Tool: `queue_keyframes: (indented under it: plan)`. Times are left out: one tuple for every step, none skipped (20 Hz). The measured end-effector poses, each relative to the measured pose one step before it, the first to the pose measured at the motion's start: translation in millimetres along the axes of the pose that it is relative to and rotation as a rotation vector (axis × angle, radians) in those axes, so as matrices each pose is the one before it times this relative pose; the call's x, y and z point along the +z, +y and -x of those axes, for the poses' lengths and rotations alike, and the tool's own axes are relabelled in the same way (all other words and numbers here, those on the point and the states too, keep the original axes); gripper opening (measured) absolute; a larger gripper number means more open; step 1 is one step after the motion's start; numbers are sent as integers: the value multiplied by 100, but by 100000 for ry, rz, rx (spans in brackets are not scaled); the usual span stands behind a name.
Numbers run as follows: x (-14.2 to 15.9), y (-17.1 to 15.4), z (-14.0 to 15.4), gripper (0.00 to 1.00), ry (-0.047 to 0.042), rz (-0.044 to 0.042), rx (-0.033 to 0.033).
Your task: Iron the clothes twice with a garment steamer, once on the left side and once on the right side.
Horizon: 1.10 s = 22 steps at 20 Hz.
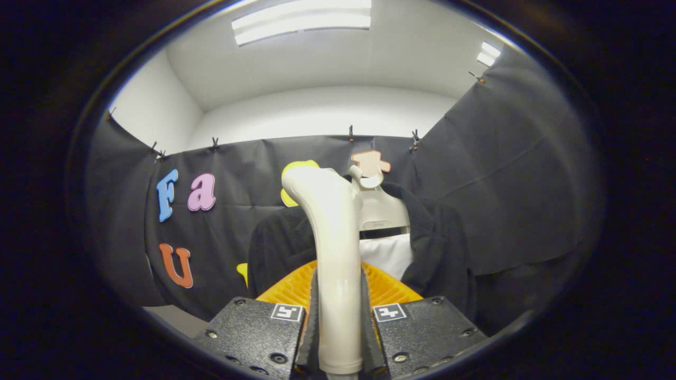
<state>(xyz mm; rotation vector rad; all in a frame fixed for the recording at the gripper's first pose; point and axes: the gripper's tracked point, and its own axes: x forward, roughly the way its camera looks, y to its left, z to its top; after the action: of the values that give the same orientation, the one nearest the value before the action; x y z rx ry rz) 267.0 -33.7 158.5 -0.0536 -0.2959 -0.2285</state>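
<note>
tongs (pixel 336 338) clamped on the steamer handle (pixel 332 253); keep its head flat against the dark garment (pixel 438 248) on the hanger (pixel 380 211), stroking slowly.

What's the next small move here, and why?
Probably ease the garment steamer forward onto one side of the dark jacket and start a pass. The gripper is shut on the steamer's handle, both fingers pressing its sides. The jacket hangs on a hanger just beyond, over a white shirt. Whether the steamer's head touches the cloth yet, I can't tell.
</note>
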Motion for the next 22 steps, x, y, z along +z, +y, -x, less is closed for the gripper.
queue_keyframes:
  plan:
    - [-252, 104, 73, 35, -183, 932, -574]
    - [-359, -118, -207, 35, -141, 1481, -1723]
    - [-418, -306, -64, 35, -142, 1425, -2060]
    - [-453, -51, 189, 35, 386, 1019, -1159]
    - [-397, 199, 331, 35, 461, 902, -206]
    - [-561, 245, 249, 35, 707, 1233, -110]
    - [-331, 250, 135, 35, 434, 1241, -474]
    - [-511, 189, 88, 35, 307, 1490, -699]
    - [-329, 158, 192, 35, 2, 1362, -616]
    - [-438, 57, 146, 35, 155, 1760, -638]
    - [-539, 94, 349, 35, 553, 1695, -128]
    - [-635, 430, 256, 35, 897, 1017, -391]
    - [-642, 0, 262, 35, 1283, 1209, -988]
    - [-869, -194, 139, 35, 1246, 1462, -1320]
    - [-665, -10, 221, 35, 1114, 1499, -1063]
    - [-312, 126, 213, 35, 569, 925, -569]
    - [-428, 379, 150, 35, 518, 926, -190]
    - [-338, 226, 271, 35, 374, 1026, -176]
    - [-543, 20, 196, 35, 684, 1368, -127]
    - [-553, 136, 291, 36, 933, 873, 364]
    - [-723, 368, 343, 35, 1888, 203, 1358]
    - [-673, 310, 360, 36, 1943, -834, 1176]
